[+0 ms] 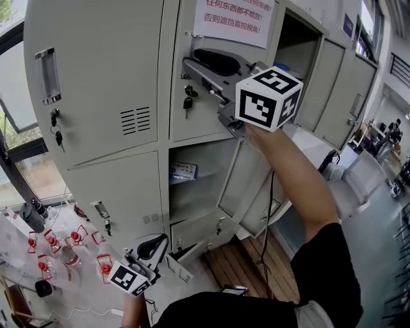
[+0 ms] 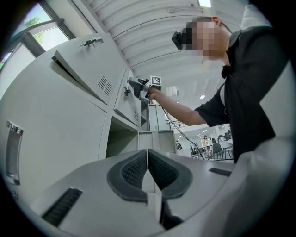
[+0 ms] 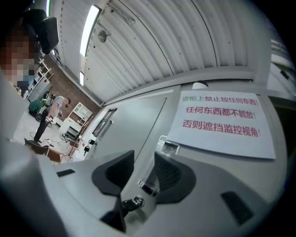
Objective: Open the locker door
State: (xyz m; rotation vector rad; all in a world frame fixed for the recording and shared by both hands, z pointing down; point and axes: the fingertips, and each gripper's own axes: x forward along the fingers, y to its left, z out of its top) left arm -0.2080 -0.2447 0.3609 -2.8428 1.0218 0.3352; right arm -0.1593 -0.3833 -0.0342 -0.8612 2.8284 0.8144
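Note:
The grey locker door (image 1: 205, 122) carries a white paper sign (image 1: 234, 19) with red print and has a key (image 1: 188, 102) hanging in its lock. My right gripper (image 1: 200, 64) is up at this door's left edge. In the right gripper view the right gripper (image 3: 143, 159) is open, with the chrome handle (image 3: 148, 186) and the door's edge between the jaws, close to the right pad. Whether the door stands off its frame I cannot tell. My left gripper (image 1: 157, 246) hangs low in front of the bottom lockers; in its own view the left gripper (image 2: 147, 159) is shut on nothing.
The locker below stands open with a blue-white box (image 1: 182, 172) inside, its door (image 1: 240, 179) swung out to the right. More doors to the right are open. The left column's door has a handle (image 1: 48, 75) and keys (image 1: 56, 128). Red-capped bottles (image 1: 51, 246) crowd the floor at lower left.

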